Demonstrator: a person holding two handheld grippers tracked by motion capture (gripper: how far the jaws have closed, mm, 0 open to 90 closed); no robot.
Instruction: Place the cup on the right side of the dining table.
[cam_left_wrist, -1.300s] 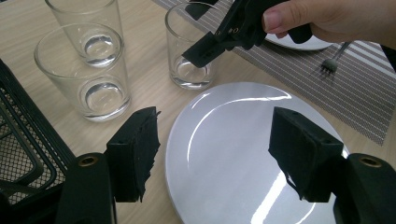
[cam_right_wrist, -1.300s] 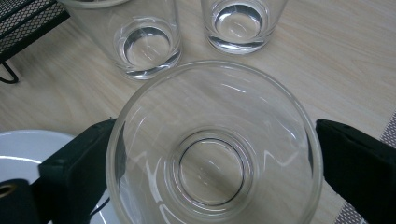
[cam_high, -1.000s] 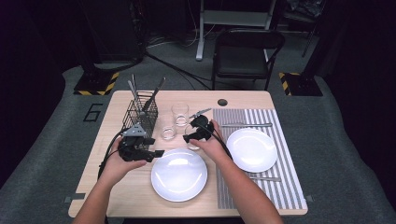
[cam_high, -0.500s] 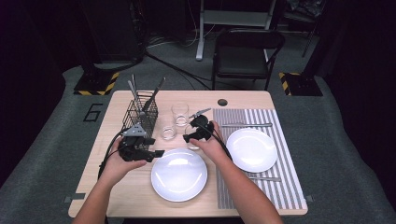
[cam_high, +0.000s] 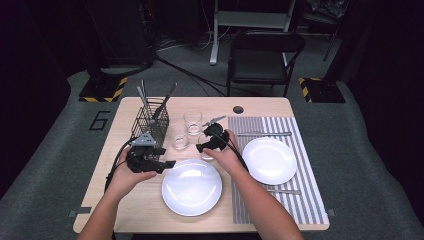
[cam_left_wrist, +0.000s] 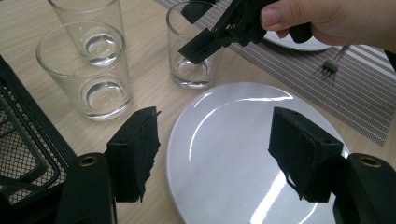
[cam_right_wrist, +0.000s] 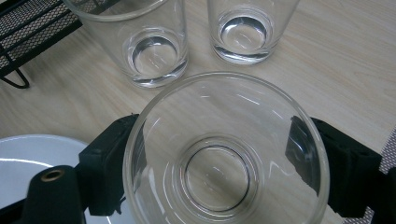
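Note:
Three clear glasses stand on the wooden table beside a black wire cutlery basket (cam_high: 150, 126). My right gripper (cam_right_wrist: 219, 163) has one jaw on each side of the nearest glass (cam_right_wrist: 224, 107), pressed against its walls. That glass (cam_left_wrist: 191, 70) stands upright on the table just beyond the near white plate (cam_left_wrist: 233, 116). My left gripper (cam_left_wrist: 215, 154) hovers open over that plate's left edge with nothing between its jaws. In the high view it (cam_high: 162, 162) is left of the plate (cam_high: 191, 186).
Two more glasses (cam_high: 192, 122) (cam_high: 180, 141) stand close behind the held one. A striped placemat (cam_high: 285, 205) on the right carries a second white plate (cam_high: 270, 160), a fork (cam_high: 282, 191) and another utensil (cam_high: 265, 133). A chair (cam_high: 262, 60) stands beyond the table.

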